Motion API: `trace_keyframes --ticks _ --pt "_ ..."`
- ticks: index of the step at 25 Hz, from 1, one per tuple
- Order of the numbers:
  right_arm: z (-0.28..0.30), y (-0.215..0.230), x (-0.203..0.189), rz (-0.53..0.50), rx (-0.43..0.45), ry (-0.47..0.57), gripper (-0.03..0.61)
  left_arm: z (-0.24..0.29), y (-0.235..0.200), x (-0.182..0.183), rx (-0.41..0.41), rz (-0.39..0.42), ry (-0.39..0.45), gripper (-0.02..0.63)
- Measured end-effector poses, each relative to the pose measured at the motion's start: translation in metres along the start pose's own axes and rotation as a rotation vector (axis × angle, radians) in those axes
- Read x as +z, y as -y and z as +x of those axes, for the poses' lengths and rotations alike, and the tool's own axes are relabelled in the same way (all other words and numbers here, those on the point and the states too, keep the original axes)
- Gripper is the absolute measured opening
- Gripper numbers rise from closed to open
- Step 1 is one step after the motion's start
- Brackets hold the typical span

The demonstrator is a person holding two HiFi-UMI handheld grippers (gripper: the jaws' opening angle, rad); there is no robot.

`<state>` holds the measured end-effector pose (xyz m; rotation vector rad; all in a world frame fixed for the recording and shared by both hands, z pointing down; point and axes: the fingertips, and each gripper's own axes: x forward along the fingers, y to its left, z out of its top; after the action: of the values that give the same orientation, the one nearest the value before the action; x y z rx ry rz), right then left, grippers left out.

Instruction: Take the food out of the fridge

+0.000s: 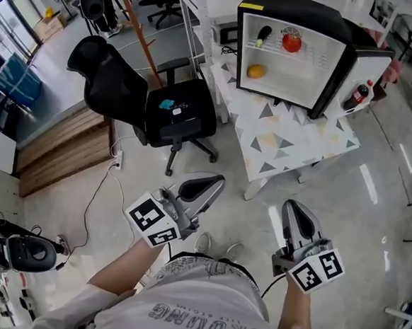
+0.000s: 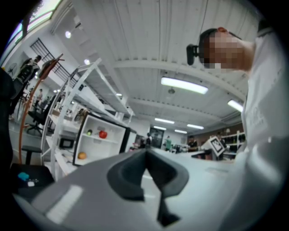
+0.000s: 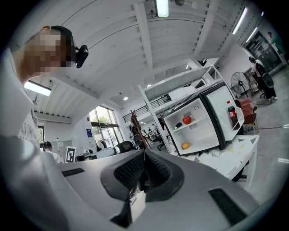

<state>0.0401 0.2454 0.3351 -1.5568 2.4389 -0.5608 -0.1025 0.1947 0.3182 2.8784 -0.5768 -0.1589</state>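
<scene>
An open-plan office or lab; black office chair (image 1: pixel 192 120), white shelving (image 2: pixel 108 94), ceiling strip lights (image 2: pixel 184 85) show it.

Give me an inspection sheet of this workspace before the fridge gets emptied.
Surface: table with triangle-patterned cloth, carrying the small open fridge.
Job's things: round red fruit and dark green item on upper shelf; orange fruit on lower shelf; red-capped dark bottle in door.
Clutter: black office chair with teal object on seat.
Grippers: left gripper and right gripper both shut, empty, short of fridge.
Cables: white cable across floor.
Surroundings: glossy grey floor.
</scene>
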Motion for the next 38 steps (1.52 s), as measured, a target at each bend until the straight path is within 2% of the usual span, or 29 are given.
trace_keyframes --ticks 17,29,38 --pt "-0.039 0.032 0.011 0.016 0.033 0.006 0.002 0.029 0.041 -0.015 0.032 0.003 0.005 0.006" --pt "-0.03 0.047 0.016 0.012 0.031 0.007 0.002 0.044 0.029 -0.017 0.033 0.003 0.012 0.006" --pt "-0.003 0.068 0.024 0.0 0.012 0.012 0.002 0.064 -0.001 -0.018 0.023 -0.006 0.019 0.006"
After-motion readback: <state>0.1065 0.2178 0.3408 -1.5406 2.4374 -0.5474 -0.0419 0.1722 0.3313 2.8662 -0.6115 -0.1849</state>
